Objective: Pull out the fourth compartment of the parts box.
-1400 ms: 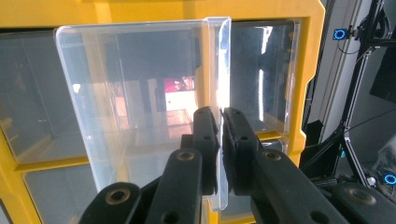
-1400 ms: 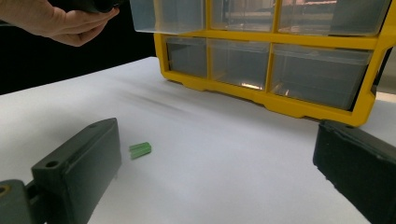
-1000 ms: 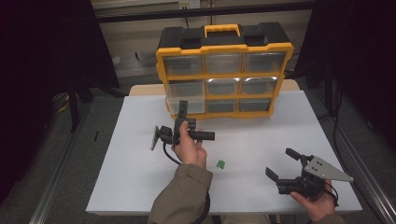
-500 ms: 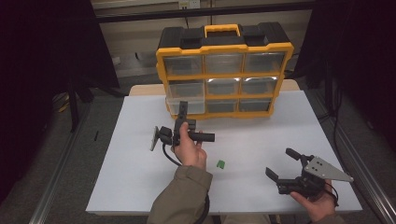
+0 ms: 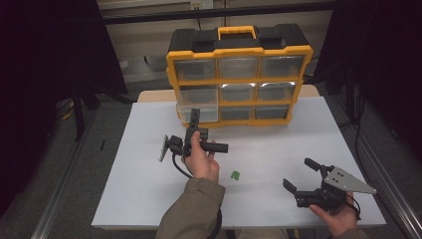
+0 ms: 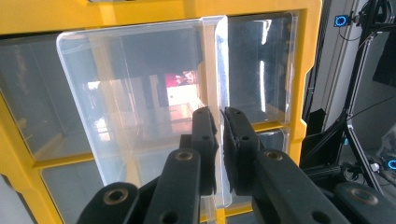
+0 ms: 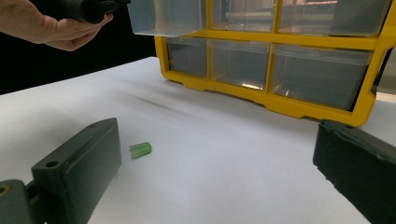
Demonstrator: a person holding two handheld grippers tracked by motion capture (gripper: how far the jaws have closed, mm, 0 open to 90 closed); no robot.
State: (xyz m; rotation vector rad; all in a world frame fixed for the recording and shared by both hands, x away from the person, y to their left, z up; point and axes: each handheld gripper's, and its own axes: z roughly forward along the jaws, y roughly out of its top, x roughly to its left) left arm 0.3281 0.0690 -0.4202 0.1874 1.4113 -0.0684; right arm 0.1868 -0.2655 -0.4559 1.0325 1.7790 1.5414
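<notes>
A yellow-and-black drawer organizer (image 5: 239, 52) stands at the far side of the white table (image 5: 278, 149). Its middle-left clear drawer (image 5: 199, 107) sticks out a little from the frame. My left gripper (image 5: 194, 115) is shut on that drawer's clear front tab (image 6: 219, 70), which runs between the two black jaws in the left gripper view. A small green piece (image 5: 235, 175) lies on the table near the person's left wrist. My right gripper (image 5: 297, 173) is held low at the near right, open and holding nothing, pointing toward the green piece (image 7: 140, 150) and the organizer (image 7: 280, 102).
The organizer's other clear drawers (image 5: 238, 67) sit flush in the frame, and a yellow handle (image 5: 237, 31) tops the case. Dark floor and a metal rail (image 5: 64, 184) flank the table on the left. Tripod stands (image 6: 359, 93) are off to one side.
</notes>
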